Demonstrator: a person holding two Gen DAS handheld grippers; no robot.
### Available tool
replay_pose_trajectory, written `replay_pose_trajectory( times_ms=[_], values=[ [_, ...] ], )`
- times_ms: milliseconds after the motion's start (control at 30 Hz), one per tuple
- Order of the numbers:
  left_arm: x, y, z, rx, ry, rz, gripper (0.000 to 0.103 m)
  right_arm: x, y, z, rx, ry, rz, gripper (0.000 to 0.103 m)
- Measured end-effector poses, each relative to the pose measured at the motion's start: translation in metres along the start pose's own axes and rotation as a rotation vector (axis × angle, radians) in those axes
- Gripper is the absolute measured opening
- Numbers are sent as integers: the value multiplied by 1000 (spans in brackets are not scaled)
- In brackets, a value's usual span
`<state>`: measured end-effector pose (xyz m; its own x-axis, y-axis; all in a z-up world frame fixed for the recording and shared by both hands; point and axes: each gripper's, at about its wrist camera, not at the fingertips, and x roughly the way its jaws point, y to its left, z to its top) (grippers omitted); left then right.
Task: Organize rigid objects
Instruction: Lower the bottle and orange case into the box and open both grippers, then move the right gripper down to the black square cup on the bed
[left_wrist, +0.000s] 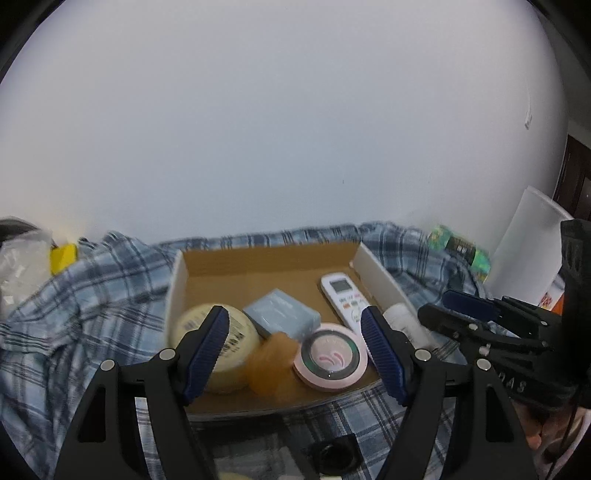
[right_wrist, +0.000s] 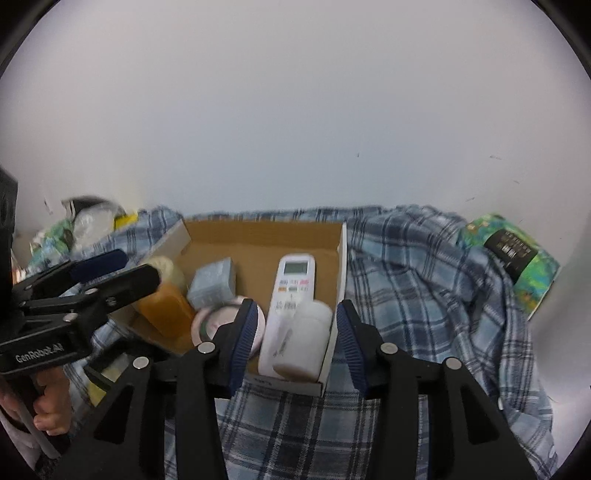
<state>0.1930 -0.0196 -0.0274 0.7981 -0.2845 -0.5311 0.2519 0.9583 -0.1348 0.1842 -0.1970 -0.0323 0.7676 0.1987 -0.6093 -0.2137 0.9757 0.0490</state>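
Observation:
A shallow cardboard box (left_wrist: 258, 258) (right_wrist: 258, 236) lies on a blue plaid cloth. In it are a white remote (left_wrist: 341, 295) (right_wrist: 291, 284), a grey-blue box (left_wrist: 282, 314) (right_wrist: 214, 282), a pink round tin (left_wrist: 330, 356) (right_wrist: 210, 321), an orange bottle (left_wrist: 271, 365) (right_wrist: 166, 310), a cream round tub (left_wrist: 236, 332) (right_wrist: 166, 267) and a white bottle (left_wrist: 404, 319) (right_wrist: 303, 339). My left gripper (left_wrist: 295, 354) is open above the orange bottle and pink tin, holding nothing. My right gripper (right_wrist: 295, 339) is open, its fingers either side of the white bottle, apart from it.
The plaid cloth (right_wrist: 424, 295) (left_wrist: 92, 302) covers the surface around the box. A green patterned packet (right_wrist: 513, 258) (left_wrist: 461, 247) lies at the right by the wall. Bags and a yellow item (left_wrist: 62, 256) sit at the left. A white board (left_wrist: 528, 240) leans at far right.

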Motion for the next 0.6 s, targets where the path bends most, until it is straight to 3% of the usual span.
replay_pose_trajectory(
  times_ms=[233,400,600],
  values=[
    [-57,9,-3,47,-74,40,76,-33,6,17,19,-71,22,44],
    [-88,20,-13,15,-96,44,76,-52,24,23,22,-82,65,44],
    [-102,26,-31,-1,-94,48,76,-70,50,20,-7,-88,90,44]
  ],
)
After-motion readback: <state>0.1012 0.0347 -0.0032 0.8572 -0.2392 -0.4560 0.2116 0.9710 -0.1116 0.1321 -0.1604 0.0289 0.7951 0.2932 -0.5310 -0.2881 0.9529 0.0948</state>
